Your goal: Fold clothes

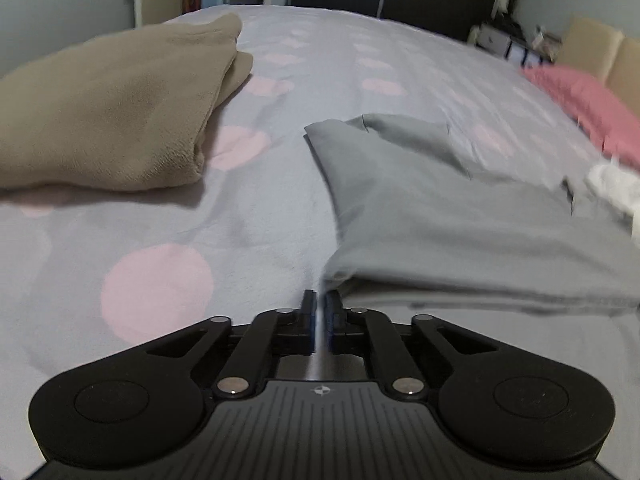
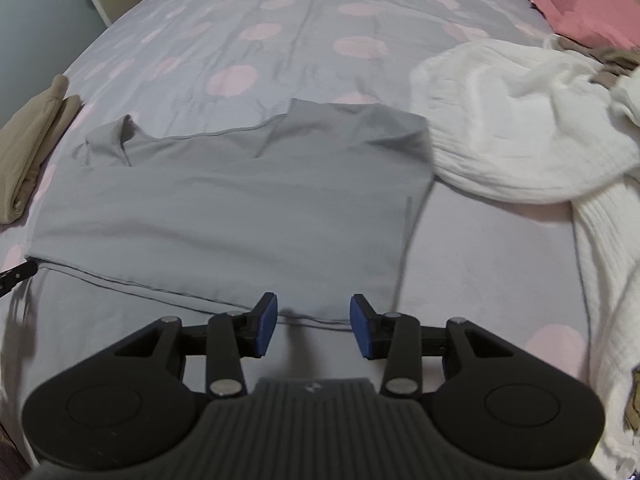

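A grey shirt lies folded over on the bed, its upper layer ending in a hem just ahead of my right gripper. That gripper is open, blue pads apart, with nothing between them. In the left wrist view the grey shirt stretches off to the right, and its near corner runs as a thin strip into my left gripper, which is shut on it. The left gripper's tip also shows at the shirt's left corner in the right wrist view.
A folded tan garment lies to the left on the grey, pink-dotted bedcover. A heap of white ribbed cloth sits right of the shirt, touching its corner. A pink pillow lies at the far right, furniture beyond the bed.
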A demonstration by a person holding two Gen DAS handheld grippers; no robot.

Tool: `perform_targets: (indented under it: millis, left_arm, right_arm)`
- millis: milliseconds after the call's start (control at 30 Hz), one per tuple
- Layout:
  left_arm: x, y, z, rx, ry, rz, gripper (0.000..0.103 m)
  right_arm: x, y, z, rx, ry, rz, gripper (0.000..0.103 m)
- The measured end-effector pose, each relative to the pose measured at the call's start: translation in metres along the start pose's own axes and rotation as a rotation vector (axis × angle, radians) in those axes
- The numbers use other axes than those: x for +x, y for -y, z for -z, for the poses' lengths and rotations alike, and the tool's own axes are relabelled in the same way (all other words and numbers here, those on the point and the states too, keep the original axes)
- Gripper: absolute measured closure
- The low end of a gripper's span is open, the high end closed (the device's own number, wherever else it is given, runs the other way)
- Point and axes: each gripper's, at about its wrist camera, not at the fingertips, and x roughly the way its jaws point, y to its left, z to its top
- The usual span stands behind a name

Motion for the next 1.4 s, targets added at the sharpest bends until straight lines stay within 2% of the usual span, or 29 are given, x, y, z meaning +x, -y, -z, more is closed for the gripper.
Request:
perform_targets:
  millis: [100,300,433,567,667,967,1200,1400]
  left_arm:
    - [-0.013,-0.005,-0.003,-0.016,0.009,0.013,0.101]
    - [-0.031,-0.003,-0.024,-0.047,0.127,0.102,0.101]
    - [-0.022,0.018,-0.040,0.024,0.142,0.151,0.101]
    - [0.005,0.030,-0.040,0.043,0.058,0.147,0.101]
    - [0.026,0.028,-0.030,0.055,-0.023,0.089,0.103]
    - [0.021,0.030,-0.022,0.113,-0.016,0.056,0.103]
    - [0.016,0.021,-0.021,0.104,-0.040,0.084,0.103]
    - [-0.004,0.019,-0.019,0.113,-0.058,0.089,0.103]
  right_arm:
    - [-0.006,0.008,0.003,0.016,0.010,0.005,0.059]
    - [-0.012,0.022,0.007,0.080,0.060,0.012,0.062]
    - [-0.010,0.024,0.006,0.103,0.085,-0.006,0.067]
    - [-0.002,0.024,0.006,0.115,0.090,-0.023,0.069]
    - [0.009,0.026,0.006,0.120,0.070,-0.015,0.070]
    - [0.012,0.034,-0.012,0.149,0.119,0.015,0.065]
    - [0.012,0.030,-0.010,0.139,0.075,0.007,0.065]
    - [0.009,0.026,-0.002,0.103,0.027,0.020,0.064]
